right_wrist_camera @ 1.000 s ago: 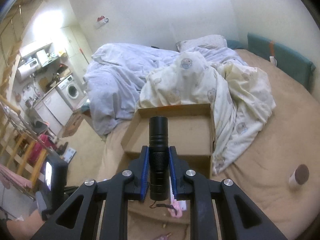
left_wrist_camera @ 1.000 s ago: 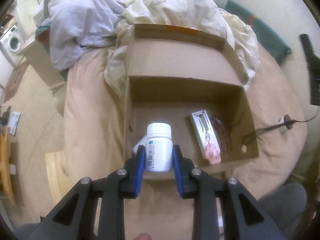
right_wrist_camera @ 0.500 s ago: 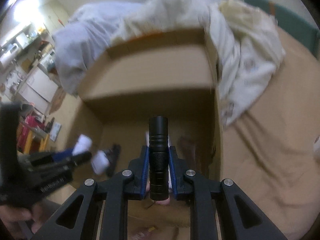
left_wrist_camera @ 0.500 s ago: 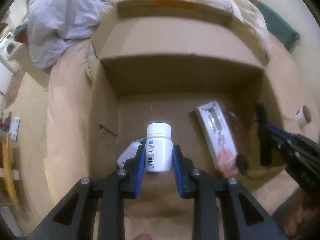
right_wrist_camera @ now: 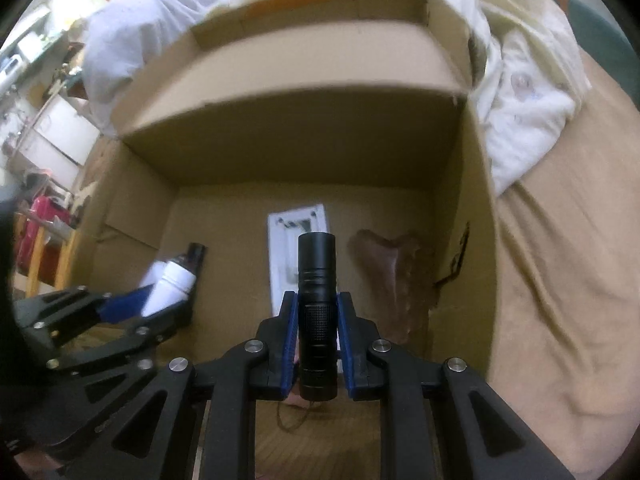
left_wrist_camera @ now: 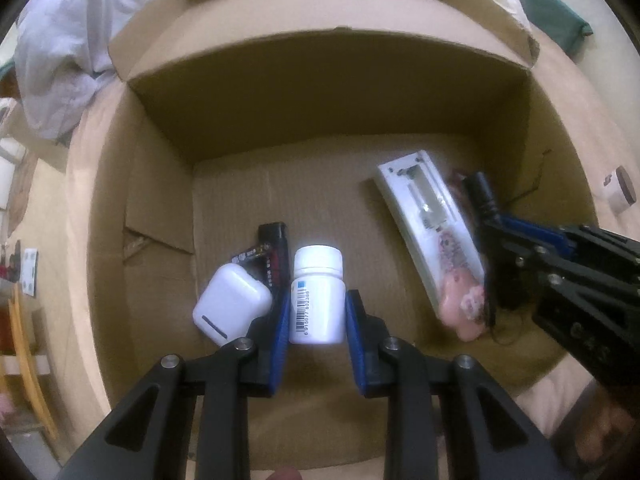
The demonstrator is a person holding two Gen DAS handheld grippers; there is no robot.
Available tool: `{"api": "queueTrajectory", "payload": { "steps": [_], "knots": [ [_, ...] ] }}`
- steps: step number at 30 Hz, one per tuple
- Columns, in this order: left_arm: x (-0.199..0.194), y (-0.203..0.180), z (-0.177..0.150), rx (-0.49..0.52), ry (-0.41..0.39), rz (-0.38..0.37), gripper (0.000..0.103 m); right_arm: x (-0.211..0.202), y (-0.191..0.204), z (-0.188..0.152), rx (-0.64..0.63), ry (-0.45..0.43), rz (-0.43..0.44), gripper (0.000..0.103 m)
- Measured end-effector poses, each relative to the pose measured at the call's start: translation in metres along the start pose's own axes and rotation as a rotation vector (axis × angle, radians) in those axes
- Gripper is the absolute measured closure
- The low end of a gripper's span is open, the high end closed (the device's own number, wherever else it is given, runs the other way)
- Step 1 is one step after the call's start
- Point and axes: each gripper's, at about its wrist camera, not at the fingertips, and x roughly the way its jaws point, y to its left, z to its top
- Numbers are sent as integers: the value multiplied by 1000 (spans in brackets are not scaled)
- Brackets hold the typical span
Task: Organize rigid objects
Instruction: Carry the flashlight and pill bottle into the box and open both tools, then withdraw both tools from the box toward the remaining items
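My left gripper (left_wrist_camera: 317, 312) is shut on a white pill bottle (left_wrist_camera: 318, 296) with a barcode label, held low inside the open cardboard box (left_wrist_camera: 160, 208). My right gripper (right_wrist_camera: 317, 312) is shut on a black flashlight (right_wrist_camera: 318, 300), also lowered inside the box (right_wrist_camera: 468, 208). On the box floor lie a white earbud case (left_wrist_camera: 230, 306), a black device (left_wrist_camera: 272, 252), and a white remote-like item (left_wrist_camera: 428, 220) with a pink end. The right gripper shows in the left wrist view (left_wrist_camera: 496, 232) at right; the left gripper shows in the right wrist view (right_wrist_camera: 132, 304) at left.
The box sits on a tan bed (right_wrist_camera: 560, 280). Rumpled white and blue bedding (right_wrist_camera: 520, 92) lies behind it. A brown plastic wrapper (right_wrist_camera: 392, 272) lies by the box's right wall. A small roll (left_wrist_camera: 618, 190) lies on the bed to the right.
Both grippers have moved forward and down into the box with their objects still held. The earbud case and black device beside the left gripper have come into view.
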Motion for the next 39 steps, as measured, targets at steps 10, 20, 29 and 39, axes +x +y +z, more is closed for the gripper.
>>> {"api": "queueTrajectory", "payload": {
  "steps": [10,20,29,39],
  "knots": [
    [-2,-5,-2,10,-1,2,79,11,5,1,-13,27,0,82],
    [-11,4,1,-38,-28,0,28,-11,3,7,-1,-53,85,44],
    [-18,15,1,-61,-48,33,14,-17,16,7,-24,-86,130,18],
    [-27,4,5,-39,-76,56,13,-17,16,8,-6,-99,143,17]
  ]
}}
